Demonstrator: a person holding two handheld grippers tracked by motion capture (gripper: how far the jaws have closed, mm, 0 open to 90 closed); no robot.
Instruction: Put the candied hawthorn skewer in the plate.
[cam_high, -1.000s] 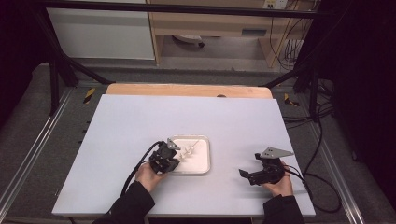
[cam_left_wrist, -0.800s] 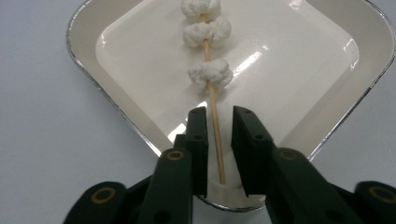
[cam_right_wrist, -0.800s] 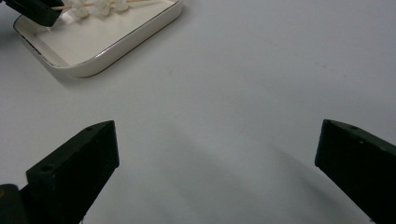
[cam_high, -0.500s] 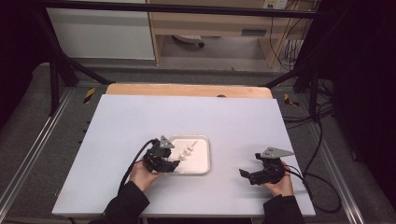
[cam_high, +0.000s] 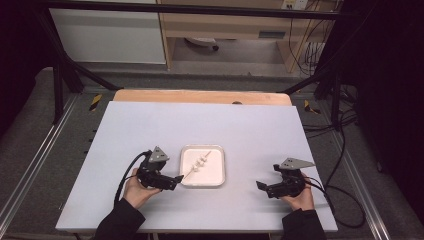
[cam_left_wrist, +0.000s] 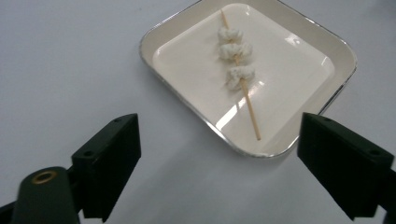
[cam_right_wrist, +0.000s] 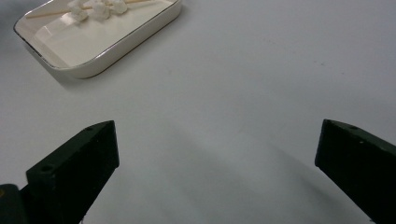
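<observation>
Looking down from the high view: white tray (cam_high: 216, 172) sits mid-table (cam_high: 200, 125), square with rounded corners, glossy. Skewer (cam_high: 200, 163) lies in it, thin wooden stick with three white lumps, running from 1 o'clock to 7 o'clock. Left gripper (cam_high: 175, 179) is just off the tray's 9 o'clock edge, jaws just been opening, nothing between them. Right gripper (cam_high: 260, 185) rests well apart at the tray's 3 o'clock, on bare table.

Left gripper view: tray (cam_left_wrist: 177, 88) at 12 o'clock, thin metallic rim, shiny cream inside. Skewer (cam_left_wrist: 236, 70) on the tray floor, lumps bunched toward the far end, bare stick end toward the near rim. Left gripper (cam_left_wrist: 219, 158) spread wide, released, pads clear of tray and skewer.

Right gripper view: tray (cam_right_wrist: 126, 39) at 11 o'clock, skewer (cam_right_wrist: 95, 9) across its far part. Right gripper (cam_right_wrist: 217, 158) wide apart, holding nothing, matte table below.
</observation>
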